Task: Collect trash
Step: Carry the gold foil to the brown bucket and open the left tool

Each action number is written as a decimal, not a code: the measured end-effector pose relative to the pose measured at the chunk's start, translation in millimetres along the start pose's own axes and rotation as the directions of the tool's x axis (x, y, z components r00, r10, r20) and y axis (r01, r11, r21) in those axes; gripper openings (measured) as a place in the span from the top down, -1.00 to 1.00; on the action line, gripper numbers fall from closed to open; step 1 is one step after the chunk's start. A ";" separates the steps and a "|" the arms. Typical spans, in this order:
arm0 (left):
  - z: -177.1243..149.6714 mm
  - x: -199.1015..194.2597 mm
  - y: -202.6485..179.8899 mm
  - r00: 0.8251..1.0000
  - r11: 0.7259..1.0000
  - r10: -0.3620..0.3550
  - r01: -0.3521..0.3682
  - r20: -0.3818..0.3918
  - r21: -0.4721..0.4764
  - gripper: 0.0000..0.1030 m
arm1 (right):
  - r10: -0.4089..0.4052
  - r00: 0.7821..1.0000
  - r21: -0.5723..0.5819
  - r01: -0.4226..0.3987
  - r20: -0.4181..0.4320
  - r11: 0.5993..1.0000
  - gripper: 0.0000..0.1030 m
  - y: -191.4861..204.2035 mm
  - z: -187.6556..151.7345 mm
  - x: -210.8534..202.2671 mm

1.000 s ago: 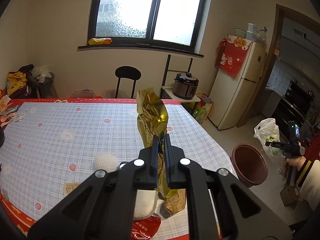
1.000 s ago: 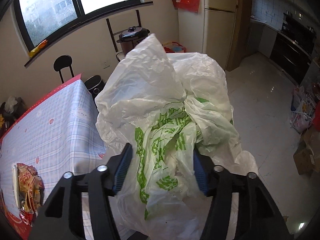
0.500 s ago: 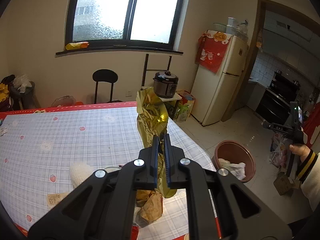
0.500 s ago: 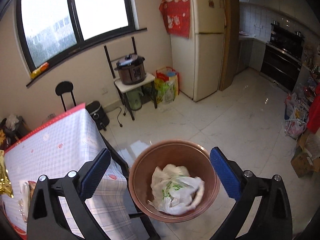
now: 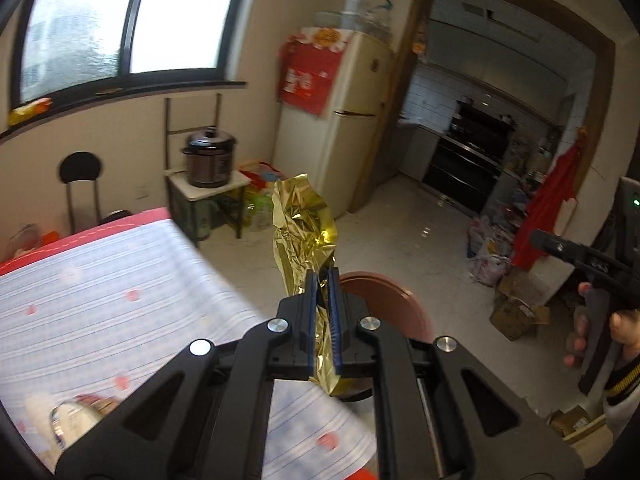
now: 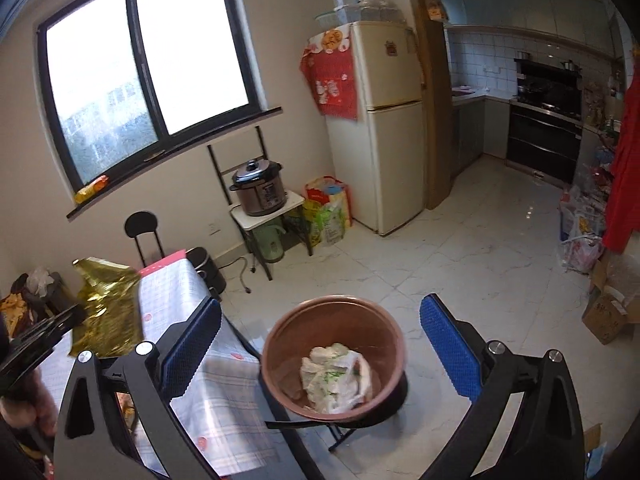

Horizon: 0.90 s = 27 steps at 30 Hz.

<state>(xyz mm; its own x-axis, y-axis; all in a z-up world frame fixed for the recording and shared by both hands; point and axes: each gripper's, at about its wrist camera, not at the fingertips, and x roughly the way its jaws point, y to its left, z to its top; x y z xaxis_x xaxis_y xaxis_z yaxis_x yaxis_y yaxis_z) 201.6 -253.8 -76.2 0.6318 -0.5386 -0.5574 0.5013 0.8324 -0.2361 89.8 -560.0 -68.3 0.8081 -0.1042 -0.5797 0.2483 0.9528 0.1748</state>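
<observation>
My left gripper [image 5: 324, 280] is shut on a crumpled gold foil wrapper [image 5: 302, 236], held upright over the table's right edge, just before the brown trash bin [image 5: 394, 312]. The wrapper also shows at the left of the right wrist view [image 6: 108, 308]. My right gripper [image 6: 320, 340] is open and empty above the bin [image 6: 384, 328]. A white and green plastic bag [image 6: 334, 376] lies inside the bin.
The table with a checked cloth [image 5: 100, 292] carries more wrappers at its near corner [image 5: 80, 412]. A rice cooker on a small stand [image 6: 260, 192], a fridge [image 6: 384, 128], a black chair [image 6: 140, 228] and floor clutter [image 6: 608, 312] surround the bin.
My right gripper opened and dropped the plastic bag into the bin, then stayed above it. My left gripper carried the gold wrapper rightward from over the table toward the bin.
</observation>
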 end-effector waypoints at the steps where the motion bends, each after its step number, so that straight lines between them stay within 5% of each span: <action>1: 6.3 12.9 -8.7 1.000 1.000 -0.026 0.026 0.001 0.002 0.81 | -0.013 1.000 0.005 0.013 0.006 1.000 -0.90 -5.7 0.2 -5.0; 3: 20.1 34.2 -31.8 0.994 0.993 -0.108 0.107 0.031 0.046 0.76 | -0.042 0.999 0.022 0.042 0.023 0.999 -0.90 -18.3 1.9 -14.3; 5: 30.4 45.0 -53.5 0.983 0.979 -0.176 0.168 0.058 0.115 -0.02 | -0.077 0.996 0.024 0.076 0.039 0.997 -0.90 -26.4 0.4 -21.3; 6: 33.0 43.6 -58.4 0.981 0.978 -0.172 0.160 0.088 0.133 -0.65 | -0.092 0.995 0.029 0.091 0.040 0.995 -0.90 -29.7 -0.6 -23.7; 7: 35.0 39.2 -61.5 0.978 0.981 -0.155 0.135 0.137 0.143 -0.79 | -0.094 0.995 0.041 0.093 0.039 0.995 -0.90 -32.8 -1.7 -25.3; 11: 34.7 26.5 -47.4 0.981 0.990 -0.115 0.101 0.155 0.096 -0.86 | -0.087 0.996 0.065 0.084 0.038 0.994 -0.90 -35.5 -9.2 -29.1; 18: 16.6 -33.0 19.3 0.979 0.993 0.112 -0.118 0.171 0.025 -0.89 | -0.049 0.997 0.065 0.045 0.060 0.997 -0.90 -13.0 -10.5 -36.1; 23: 9.4 -99.8 77.4 0.940 0.962 0.273 -0.264 0.204 -0.069 -0.89 | 0.000 0.995 0.021 -0.002 0.099 1.000 -0.90 26.7 -2.7 -40.0; 27: -6.2 -160.1 122.4 0.892 0.915 0.399 -0.372 0.214 -0.157 -0.89 | 0.062 0.992 -0.022 -0.060 0.107 0.998 -0.90 66.2 -2.9 -39.3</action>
<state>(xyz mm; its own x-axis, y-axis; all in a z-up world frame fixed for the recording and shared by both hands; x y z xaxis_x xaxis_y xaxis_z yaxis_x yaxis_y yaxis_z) 158.2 -64.8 -20.7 0.8899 -0.1757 -0.4209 0.1307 0.9824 -0.1338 72.9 -492.0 -36.2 0.8746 -0.0748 -0.4790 0.1873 0.9635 0.1915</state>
